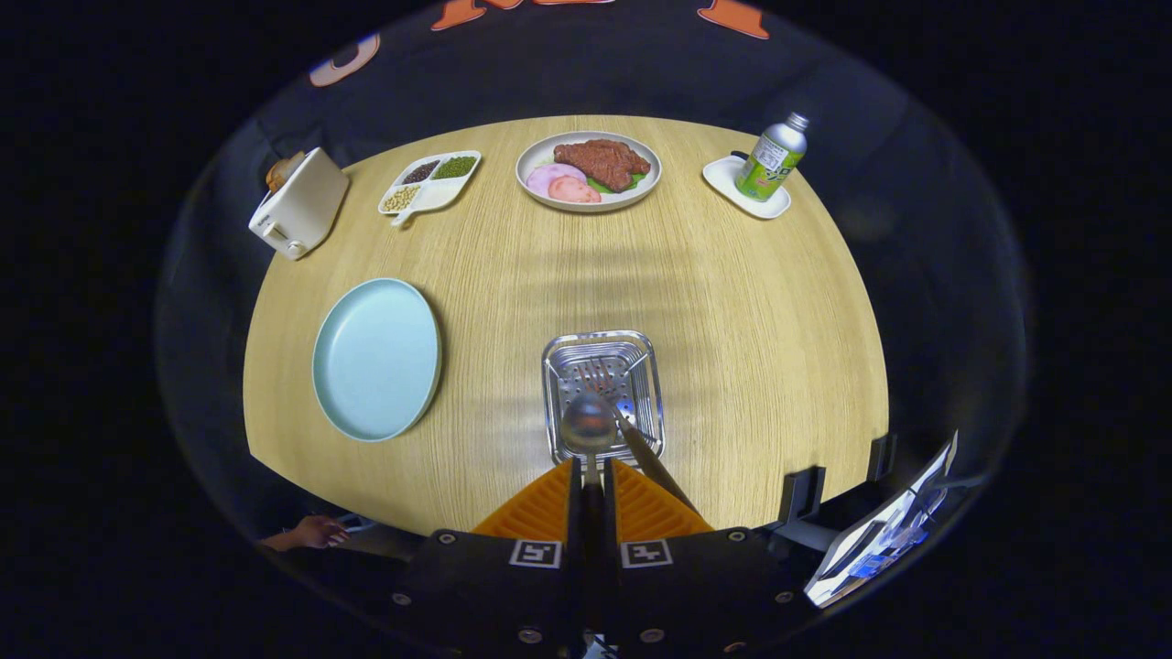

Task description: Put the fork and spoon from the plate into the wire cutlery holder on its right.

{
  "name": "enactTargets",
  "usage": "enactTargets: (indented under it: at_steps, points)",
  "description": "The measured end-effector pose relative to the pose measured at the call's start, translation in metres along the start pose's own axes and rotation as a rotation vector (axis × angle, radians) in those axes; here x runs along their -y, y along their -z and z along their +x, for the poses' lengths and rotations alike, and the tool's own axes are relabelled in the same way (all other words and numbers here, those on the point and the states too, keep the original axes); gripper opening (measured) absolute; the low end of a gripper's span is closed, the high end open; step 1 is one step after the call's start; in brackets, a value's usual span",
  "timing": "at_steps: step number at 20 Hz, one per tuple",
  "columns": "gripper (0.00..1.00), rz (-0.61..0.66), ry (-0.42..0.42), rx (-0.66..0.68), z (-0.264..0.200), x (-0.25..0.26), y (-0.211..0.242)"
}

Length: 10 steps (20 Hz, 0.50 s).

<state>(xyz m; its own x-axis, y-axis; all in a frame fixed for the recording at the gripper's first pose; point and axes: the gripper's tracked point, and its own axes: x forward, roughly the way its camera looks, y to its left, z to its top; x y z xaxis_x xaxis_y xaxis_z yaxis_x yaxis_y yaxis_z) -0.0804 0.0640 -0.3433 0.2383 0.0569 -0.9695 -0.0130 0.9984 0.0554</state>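
My gripper (591, 476) is shut on the spoon's handle, and the spoon (588, 426) points forward with its bowl over the near part of the wire cutlery holder (554, 359). The holder is a square silver basket just ahead of the fingers. The fork (615, 403) stands inside it, tines toward the far side and its dark handle leaning out over the near right rim beside my right finger. The light blue plate (376, 358) lies bare on the table to the holder's left.
A wooden table (751, 311) carries a white toaster (298, 203), a divided dish of beans (430, 183), a plate of meat (588, 170) and a green bottle (772, 157) on a small white tray. A hand (307, 533) rests below the table's near left edge.
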Motion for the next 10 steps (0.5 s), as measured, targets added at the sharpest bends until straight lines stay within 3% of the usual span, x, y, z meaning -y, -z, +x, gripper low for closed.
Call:
enactTargets:
  at_steps: [3, 6, 10]
  points:
    - [0.09, 0.020, -0.018, 0.071, -0.011, 0.003, -0.019]
    - [0.13, 0.083, -0.018, 0.227, -0.033, 0.012, -0.052]
    - [0.33, 0.132, -0.021, 0.520, -0.082, 0.026, -0.111]
